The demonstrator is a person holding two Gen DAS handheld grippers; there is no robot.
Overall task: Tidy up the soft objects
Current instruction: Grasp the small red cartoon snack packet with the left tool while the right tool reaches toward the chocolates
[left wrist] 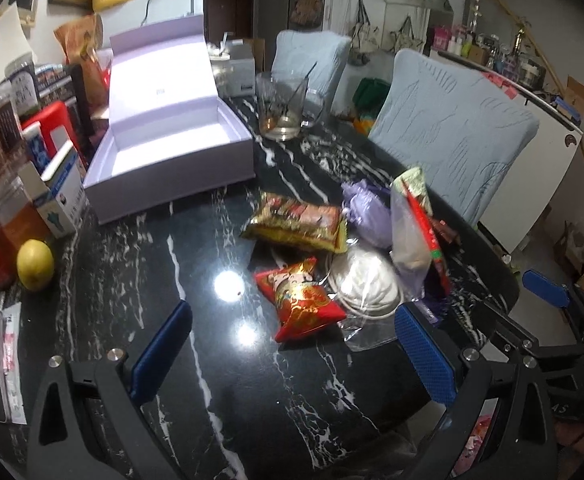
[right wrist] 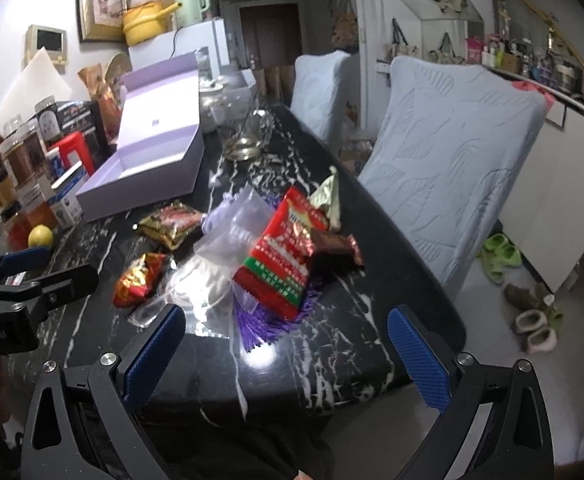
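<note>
A pile of soft things lies on the black marble table (left wrist: pixel 195 248): a red and gold pouch (left wrist: pixel 300 300), a gold snack packet (left wrist: pixel 298 222), a white mask (left wrist: pixel 366 286), a lilac mesh bag (left wrist: pixel 366 210) and a clear bag with a red packet (left wrist: pixel 416 236). An open lilac box (left wrist: pixel 171 136) stands at the back left. My left gripper (left wrist: pixel 292 352) is open and empty just before the red pouch. My right gripper (right wrist: pixel 283 356) is open and empty at the table's near edge, before the red packet (right wrist: pixel 285 260) and purple fringe (right wrist: pixel 259 320). The box also shows in the right wrist view (right wrist: pixel 147 164).
Jars, small boxes and a lemon (left wrist: pixel 35 264) line the left side. A glass jug (left wrist: pixel 281 104) stands behind the box. Two chairs with pale blue covers (left wrist: pixel 452 136) stand along the table's right side. Slippers (right wrist: pixel 500 258) lie on the floor.
</note>
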